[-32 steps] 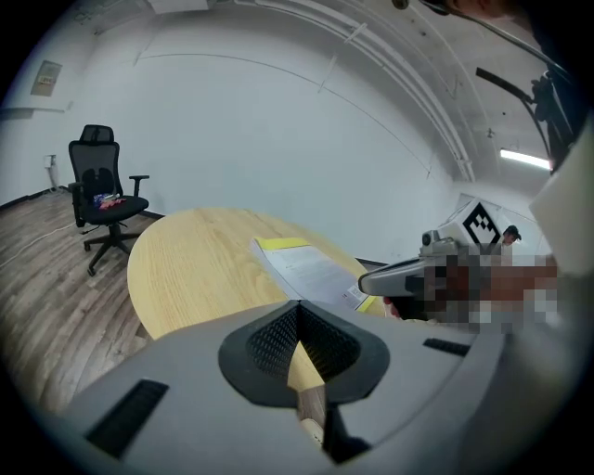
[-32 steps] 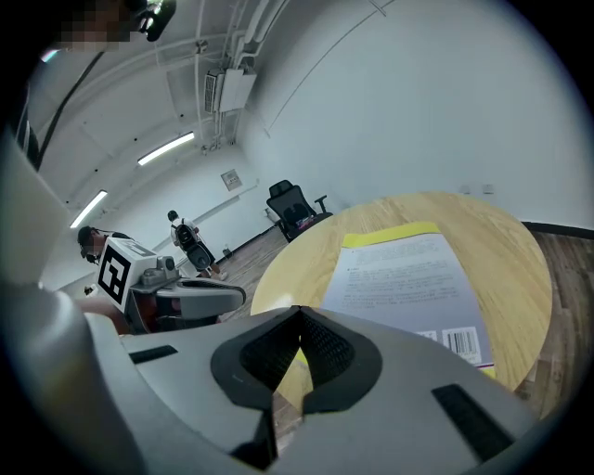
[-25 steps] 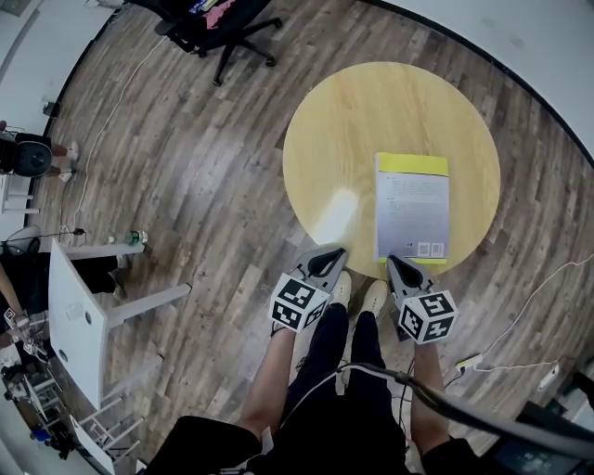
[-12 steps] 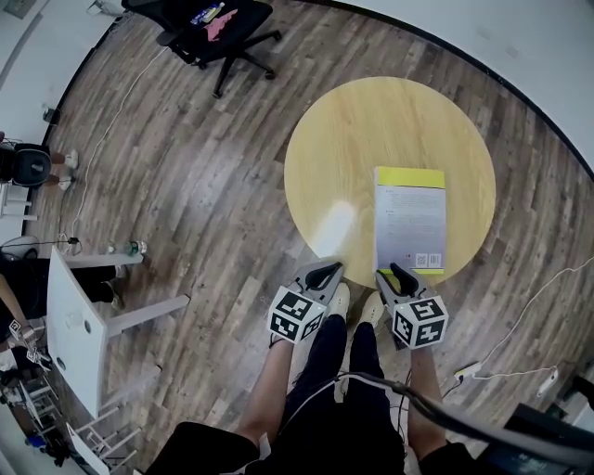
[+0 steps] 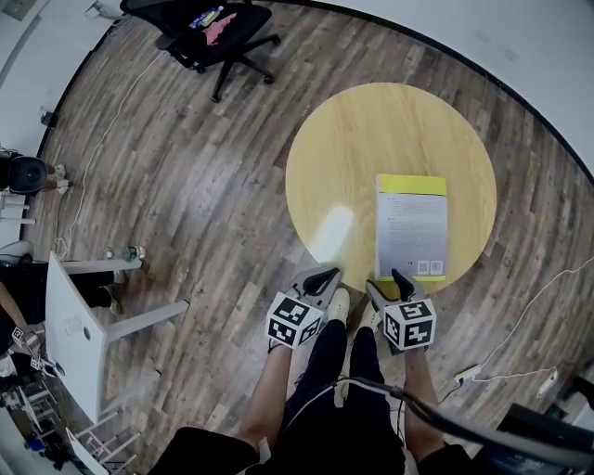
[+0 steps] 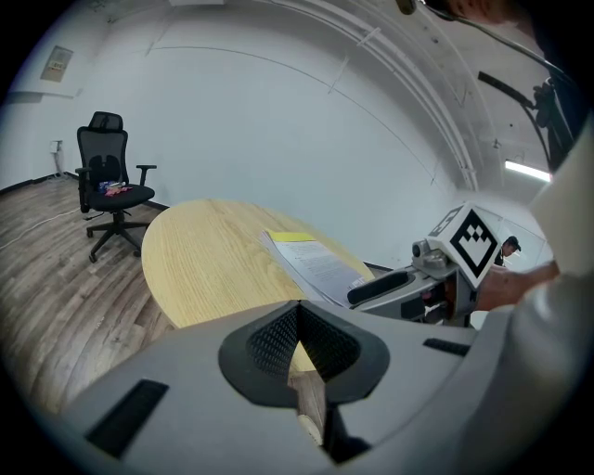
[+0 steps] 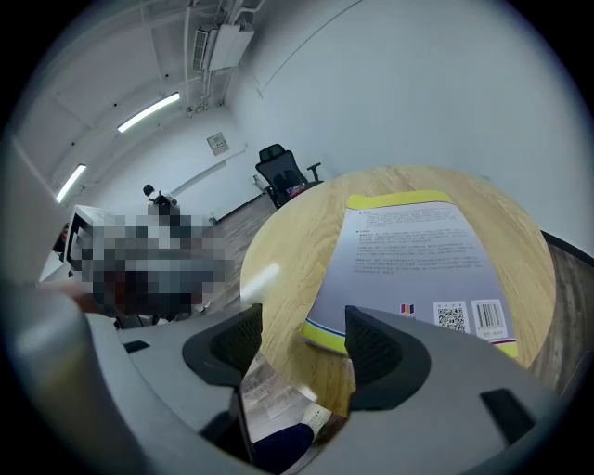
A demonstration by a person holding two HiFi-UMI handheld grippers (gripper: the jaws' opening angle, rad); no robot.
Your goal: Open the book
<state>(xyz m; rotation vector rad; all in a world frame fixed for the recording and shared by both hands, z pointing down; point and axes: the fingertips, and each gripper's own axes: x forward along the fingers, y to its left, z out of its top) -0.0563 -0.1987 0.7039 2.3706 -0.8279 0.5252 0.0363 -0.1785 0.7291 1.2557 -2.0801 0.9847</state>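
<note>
A closed book (image 5: 411, 227) with a pale cover and yellow edges lies flat on the right half of the round wooden table (image 5: 343, 158). My right gripper (image 5: 387, 281) hovers at the book's near left corner. Its jaws have just been opening and now stand open, gripping nothing. In the right gripper view the book (image 7: 418, 250) lies just beyond the gap of the right gripper (image 7: 302, 325), its near corner showing between the pads. My left gripper (image 5: 318, 276) is shut at the table's near edge, left of the book. The left gripper (image 6: 299, 320) holds nothing; the book (image 6: 311, 260) lies ahead.
A black office chair (image 5: 209, 28) stands on the wood floor at the far left. A white desk (image 5: 74, 315) is at the left, and cables (image 5: 520, 320) trail on the floor at the right. My shoes (image 5: 342, 301) are by the table's near edge.
The right gripper's jaws have gone from shut to wide open, and it has dipped slightly at the book's near left corner. The left gripper has stayed put.
</note>
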